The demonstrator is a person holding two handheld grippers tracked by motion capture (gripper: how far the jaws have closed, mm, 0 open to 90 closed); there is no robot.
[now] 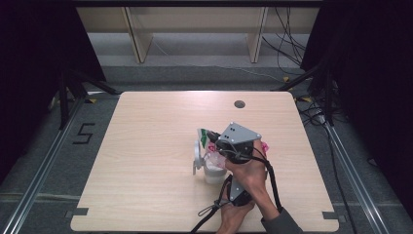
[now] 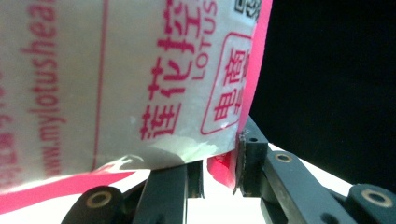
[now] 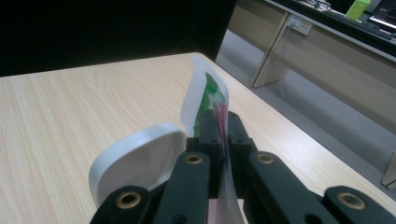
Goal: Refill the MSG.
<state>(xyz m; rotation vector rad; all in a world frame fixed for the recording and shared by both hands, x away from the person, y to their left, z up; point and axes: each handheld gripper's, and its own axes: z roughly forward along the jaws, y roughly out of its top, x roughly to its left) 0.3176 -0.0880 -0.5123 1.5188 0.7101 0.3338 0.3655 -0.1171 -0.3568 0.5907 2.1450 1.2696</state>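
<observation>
Scene: you work near the front middle of the wooden table [image 1: 146, 146]; a white lidded container [image 1: 210, 171] stands there with its lid [image 3: 140, 161] flipped up beside the tools.

Task thing: a printed plastic bag [image 2: 140, 84], white with pink lettering and a pink edge, green print at its far corner [image 3: 212, 95]. It sits above and in the container mouth, held up off the table between your two hands.

Right tool [image 3: 223, 140]: clamped tight on the thin upper edge of the bag; the film stands pinched flat between the black pads.

Left tool [image 2: 219, 175]: jaws drawn in close on the bag's lower pink edge; a fold of film sits between the pads and looks nipped there, so you have it gripped.

Hands: both crowd together at the container in the high view, right hand [image 1: 246, 168] over the left hand [image 1: 234, 217].

Step in hand: judged from the two grips on opposite edges, you are spreading or steadying the bag at the container, either to seat it or to draw it out; the pictures do not settle which.

Next move: keep both pinches firm and move the hands together; thin film will slip or tear if one edge is pulled alone, and the light container may tip.
</observation>
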